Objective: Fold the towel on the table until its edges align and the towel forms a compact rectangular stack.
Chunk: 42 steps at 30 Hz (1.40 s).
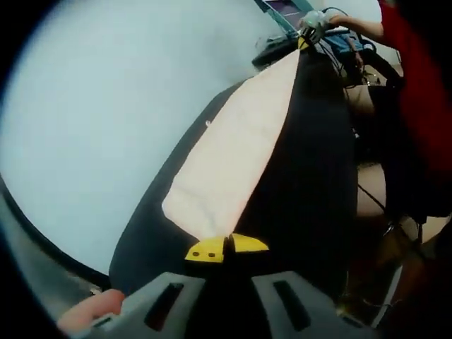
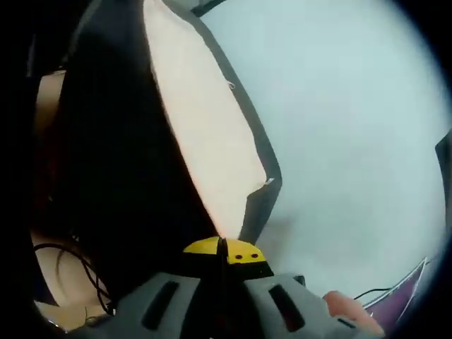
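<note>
Your left claw [image 1: 227, 248] has its yellow tips pressed together on one corner of the towel [image 1: 236, 152], and your right claw [image 2: 224, 251] does the same on another corner, so each claw is closed on the cloth. The towel is a soft, thin fabric, black on one face with a pale peach band on the other, and it stretches away from each claw as a long, narrowing strip. In the left gripper view the strip runs up to the far corner, where the other claw [image 1: 308, 30] pinches it. The towel hangs lifted between the two claws, above the pale, smooth worktop [image 1: 106, 120], which looks blurred and without detail.

The black face swallows the light, so folds and edges there are hard to make out. In the right gripper view a small corner of the towel curls over near the claw. The right side of the left gripper view is dark; you can see a red sleeve [image 1: 424, 85] and some cables, cut off by the edge.
</note>
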Motion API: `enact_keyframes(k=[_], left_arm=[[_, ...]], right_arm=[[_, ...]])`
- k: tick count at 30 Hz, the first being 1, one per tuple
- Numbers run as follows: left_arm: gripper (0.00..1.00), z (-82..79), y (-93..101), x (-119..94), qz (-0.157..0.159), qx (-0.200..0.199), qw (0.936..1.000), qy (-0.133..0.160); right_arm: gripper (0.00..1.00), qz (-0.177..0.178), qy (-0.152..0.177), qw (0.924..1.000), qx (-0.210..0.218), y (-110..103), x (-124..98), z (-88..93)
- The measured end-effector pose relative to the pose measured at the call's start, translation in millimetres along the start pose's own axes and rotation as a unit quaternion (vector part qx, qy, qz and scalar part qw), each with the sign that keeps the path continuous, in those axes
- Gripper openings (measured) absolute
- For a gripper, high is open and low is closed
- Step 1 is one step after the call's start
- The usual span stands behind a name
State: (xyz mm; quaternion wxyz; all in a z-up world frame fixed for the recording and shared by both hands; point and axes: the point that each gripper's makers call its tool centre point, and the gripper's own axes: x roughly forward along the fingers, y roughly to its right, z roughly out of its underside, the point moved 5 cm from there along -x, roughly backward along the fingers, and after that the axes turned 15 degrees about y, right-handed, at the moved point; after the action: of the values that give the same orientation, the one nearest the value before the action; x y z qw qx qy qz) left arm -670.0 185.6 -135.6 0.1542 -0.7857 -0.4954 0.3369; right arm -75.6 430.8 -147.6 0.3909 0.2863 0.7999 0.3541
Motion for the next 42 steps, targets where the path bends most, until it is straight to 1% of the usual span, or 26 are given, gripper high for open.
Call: enact_keyframes(k=[2,4,5,6,7,8,9,10,11,12,14,15,16,17,19,21,23,24,26,28,29,33,34,37,40,42], left_arm=[[0.03,2.7,-9.8,0,-0.005,-0.023,0.9996,-0.019],[0.03,-8.9,-21.0,3,-0.005,-0.032,0.9994,-0.008],[0.03,-15.9,-31.9,6,-0.008,-0.034,0.9994,-0.008],[0.03,-19.4,-41.2,9,-0.013,-0.022,0.9995,-0.016],[0.03,-23.6,-53.7,14,-0.027,0.008,0.9992,-0.029],[0.03,-22.7,-66.1,18,-0.041,0.033,0.9971,-0.055],[0.03,-22.4,-74.3,25,-0.040,0.055,0.9948,-0.077],[0.03,-22.2,-80.8,31,-0.033,0.074,0.9927,-0.089],[0.03,-20.8,-88.8,39,-0.034,0.078,0.9915,-0.099],[0.03,-21.3,-95.0,47,-0.035,0.075,0.9917,-0.099],[0.02,-19.3,-108.4,59,-0.041,0.078,0.9904,-0.107],[0.02,-19.8,-113.1,63,-0.048,0.090,0.9876,-0.119],[0.01,-16.7,-119.1,68,-0.049,0.103,0.9849,-0.130],[0.01,-14.1,-122.8,74,-0.050,0.111,0.9836,-0.133],[0.00,-13.7,-127.5,83,-0.053,0.104,0.9837,-0.137],[0.00,-10.4,-136.3,96,-0.056,0.095,0.9842,-0.138],[0.00,-6.0,-142.3,107,-0.059,0.092,0.9837,-0.143],[0.00,-3.3,-145.9,112,-0.062,0.092,0.9832,-0.145],[0.00,6.7,-155.7,120,-0.071,0.082,0.9820,-0.155],[0.00,9.7,-161.8,127,-0.077,0.074,0.9819,-0.156],[0.00,15.4,-167.1,133,-0.080,0.069,0.9828,-0.152],[0.00,20.7,-182.5,156,-0.091,0.058,0.9839,-0.143],[0.00,22.4,-184.5,159,-0.093,0.055,0.9838,-0.143],[0.00,35.5,-183.7,179,-0.087,0.052,0.9832,-0.152],[0.00,49.1,-191.7,197,-0.086,0.039,0.9831,-0.157],[0.00,52.8,-196.8,207,-0.091,0.025,0.9837,-0.153]], right_arm=[[0.00,-0.003,-0.008,0.9999,0.007,8,1,-6.6],[0.00,0.008,-0.012,0.9997,0.017,24,-1,-14.8],[0.00,0.017,-0.008,0.9994,0.027,35,-1,-20.8],[0.00,0.033,-0.007,0.9987,0.038,46,0,-28.1],[0.00,0.043,-0.008,0.9981,0.042,57,3,-33.6],[0.00,0.052,-0.010,0.9976,0.044,68,7,-39.7],[0.00,0.070,-0.007,0.9963,0.049,80,14,-44.0],[0.00,0.081,-0.006,0.9952,0.056,87,21,-45.4],[0.00,0.086,-0.011,0.9943,0.061,94,30,-44.9],[0.00,0.084,-0.017,0.9946,0.060,100,44,-43.3],[0.00,0.083,-0.025,0.9935,0.073,105,65,-38.5],[0.00,0.084,-0.027,0.9920,0.091,108,82,-34.0],[0.00,0.085,-0.029,0.9907,0.103,108,91,-30.5],[0.00,0.086,-0.034,0.9887,0.118,110,106,-25.4],[0.00,0.079,-0.042,0.9871,0.133,110,128,-20.2],[0.00,0.069,-0.050,0.9877,0.131,112,151,-17.7],[0.00,0.043,-0.062,0.9909,0.112,109,167,-15.4],[0.00,0.040,-0.064,0.9916,0.105,108,173,-15.4],[0.00,0.039,-0.062,0.9915,0.107,112,190,-12.0],[0.00,0.032,-0.059,0.9909,0.117,117,208,-7.9],[0.00,0.032,-0.062,0.9910,0.115,118,214,-6.4],[0.00,0.038,-0.061,0.9926,0.098,129,231,-9.4],[0.00,0.038,-0.061,0.9926,0.097,129,232,-10.1],[0.00,0.050,-0.056,0.9924,0.097,144,251,-12.5],[0.00,0.054,-0.059,0.9932,0.086,147,261,-12.8],[0.00,0.054,-0.060,0.9933,0.083,149,269,-12.1]])
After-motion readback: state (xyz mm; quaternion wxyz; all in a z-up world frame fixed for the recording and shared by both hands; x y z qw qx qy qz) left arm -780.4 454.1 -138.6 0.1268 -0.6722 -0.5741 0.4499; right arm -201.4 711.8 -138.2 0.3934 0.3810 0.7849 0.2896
